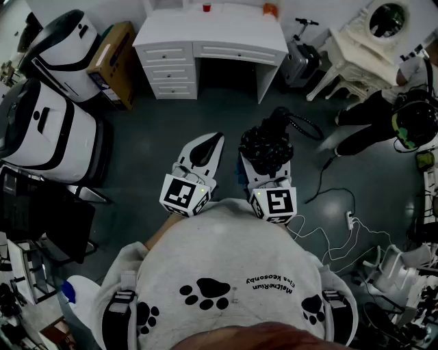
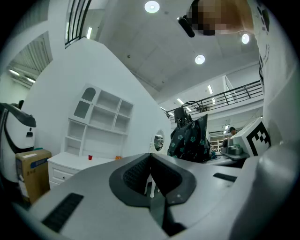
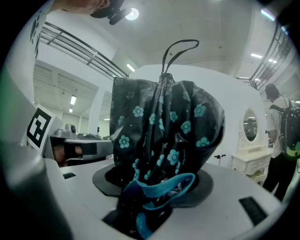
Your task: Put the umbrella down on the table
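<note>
The folded umbrella [image 3: 159, 136], black with teal flowers, stood upright in your right gripper [image 3: 157, 180], whose jaws were closed on its lower end, where a teal strap [image 3: 164, 187] wrapped the fabric; its cord loop [image 3: 180, 47] rose from the top. It was held in the air in front of your chest, over the floor and well short of the table. Your left gripper [image 2: 151, 161] was just beside it with its jaw tips together and nothing between them. Below both lay a dark grey floor [image 1: 171, 123], bare between you and the white desk [image 1: 233, 24] ahead. That desk had drawers [image 1: 171, 68] on its left side and an open kneehole to their right; a small red cup [image 1: 207, 7] and an orange object [image 1: 270, 9] sat near its back edge, and the rest of the top was bare. A grey suitcase [image 1: 300, 61] stood against the desk's right end, with a white dressing table with a round mirror [image 1: 373, 37] beyond it. A cardboard box [image 1: 116, 58] and large white machines [image 1: 48, 123] lined your left. On your right a person in dark clothes [image 1: 390, 116] crouched, and white cables [image 1: 332, 236] with a power strip [image 1: 350, 220] trailed over the floor near your side.
</note>
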Available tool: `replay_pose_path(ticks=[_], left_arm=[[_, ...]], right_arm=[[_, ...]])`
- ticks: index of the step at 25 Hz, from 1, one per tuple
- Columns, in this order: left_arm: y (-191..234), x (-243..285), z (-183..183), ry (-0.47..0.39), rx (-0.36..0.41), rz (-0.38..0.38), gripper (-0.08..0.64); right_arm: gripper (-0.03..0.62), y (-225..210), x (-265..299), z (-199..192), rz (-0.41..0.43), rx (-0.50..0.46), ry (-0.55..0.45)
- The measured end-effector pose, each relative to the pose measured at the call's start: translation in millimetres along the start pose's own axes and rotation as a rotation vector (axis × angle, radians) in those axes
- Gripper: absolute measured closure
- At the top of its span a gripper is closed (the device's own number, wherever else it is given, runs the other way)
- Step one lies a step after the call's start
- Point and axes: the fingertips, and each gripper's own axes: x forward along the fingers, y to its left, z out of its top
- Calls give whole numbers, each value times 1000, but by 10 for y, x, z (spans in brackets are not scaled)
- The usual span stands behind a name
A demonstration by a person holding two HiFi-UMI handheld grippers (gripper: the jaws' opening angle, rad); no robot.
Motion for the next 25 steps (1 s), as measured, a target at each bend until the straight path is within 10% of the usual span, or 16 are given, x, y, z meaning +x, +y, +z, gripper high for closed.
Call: replay_pose_path(ticks=[14, 25], left_arm=[[-349, 322, -154, 34, 53, 51, 543], [373, 824, -269, 68, 5, 26, 543]], right_arm=[[318, -470, -106, -33, 62, 90, -70], [318, -647, 716, -86, 43, 113, -29]])
